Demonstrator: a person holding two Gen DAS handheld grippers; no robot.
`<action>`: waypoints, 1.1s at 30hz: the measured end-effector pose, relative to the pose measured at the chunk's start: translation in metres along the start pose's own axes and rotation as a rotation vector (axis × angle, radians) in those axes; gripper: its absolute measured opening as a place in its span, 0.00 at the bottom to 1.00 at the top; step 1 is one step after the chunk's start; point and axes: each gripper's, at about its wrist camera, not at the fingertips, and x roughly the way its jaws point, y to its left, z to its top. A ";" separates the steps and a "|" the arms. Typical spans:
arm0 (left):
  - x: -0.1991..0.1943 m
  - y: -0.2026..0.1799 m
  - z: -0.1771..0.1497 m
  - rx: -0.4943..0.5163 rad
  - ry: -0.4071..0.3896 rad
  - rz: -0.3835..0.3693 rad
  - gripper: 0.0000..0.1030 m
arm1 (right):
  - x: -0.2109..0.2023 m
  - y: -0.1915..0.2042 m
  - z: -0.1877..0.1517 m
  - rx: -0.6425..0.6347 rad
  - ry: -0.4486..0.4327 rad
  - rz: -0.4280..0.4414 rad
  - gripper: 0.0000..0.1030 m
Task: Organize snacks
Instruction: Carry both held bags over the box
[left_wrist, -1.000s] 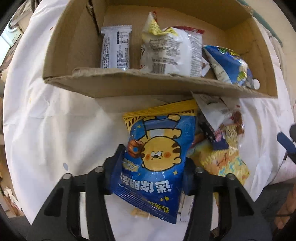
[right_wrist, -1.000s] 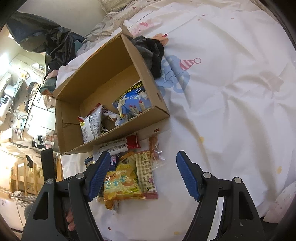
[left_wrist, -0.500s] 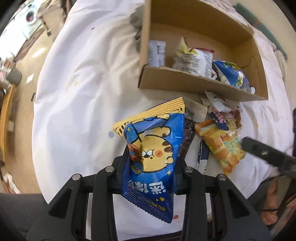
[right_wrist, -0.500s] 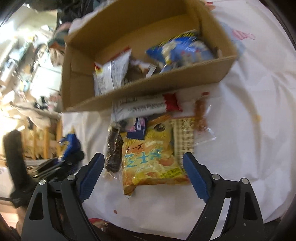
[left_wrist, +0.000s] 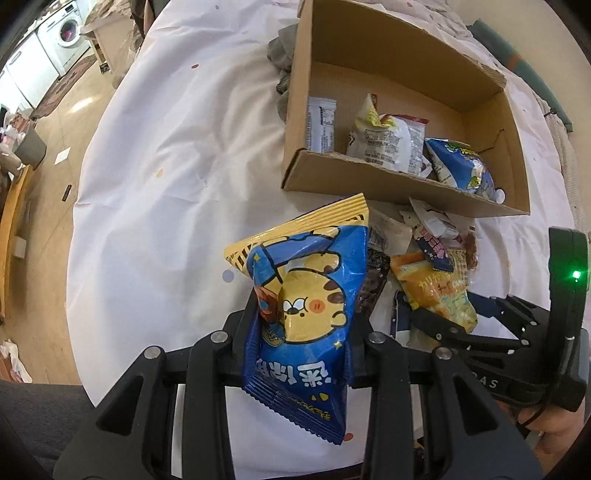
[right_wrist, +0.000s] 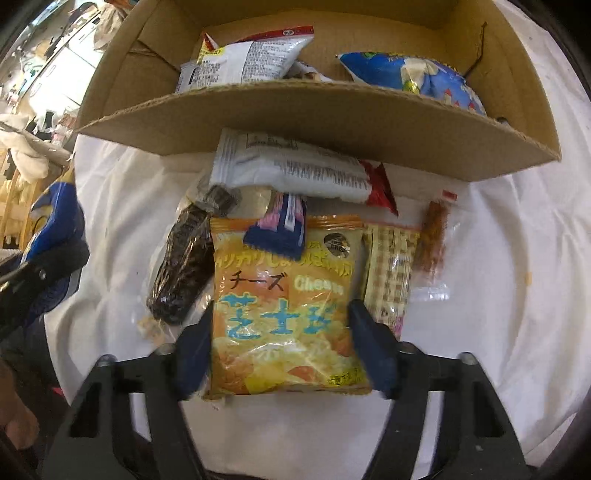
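My left gripper is shut on a blue snack bag with a yellow cartoon cat and holds it above the white cloth. The cardboard box lies ahead with several snack packs inside. My right gripper is open, its blue pads on either side of an orange cheese snack bag that lies on the cloth in front of the box. The right gripper also shows in the left wrist view, over the same orange bag.
Around the orange bag lie a dark brown pack, a white wrapper, a small blue-pink bar, a checkered pack and a clear bag. A grey cloth lies left of the box. The cloth's left edge drops to the floor.
My left gripper has pulled back and up with the cat bag, farther from the box. My right gripper has moved down to the orange bag and its pads have drawn closer around it.
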 end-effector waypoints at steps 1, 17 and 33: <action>0.000 0.000 0.000 0.005 -0.002 0.002 0.30 | -0.001 -0.002 -0.003 0.000 0.000 0.007 0.59; -0.021 0.003 -0.014 0.002 -0.084 0.067 0.30 | -0.060 0.002 -0.032 -0.077 -0.038 0.348 0.55; -0.085 -0.026 0.060 0.074 -0.332 0.089 0.30 | -0.144 -0.050 0.026 0.148 -0.487 0.368 0.55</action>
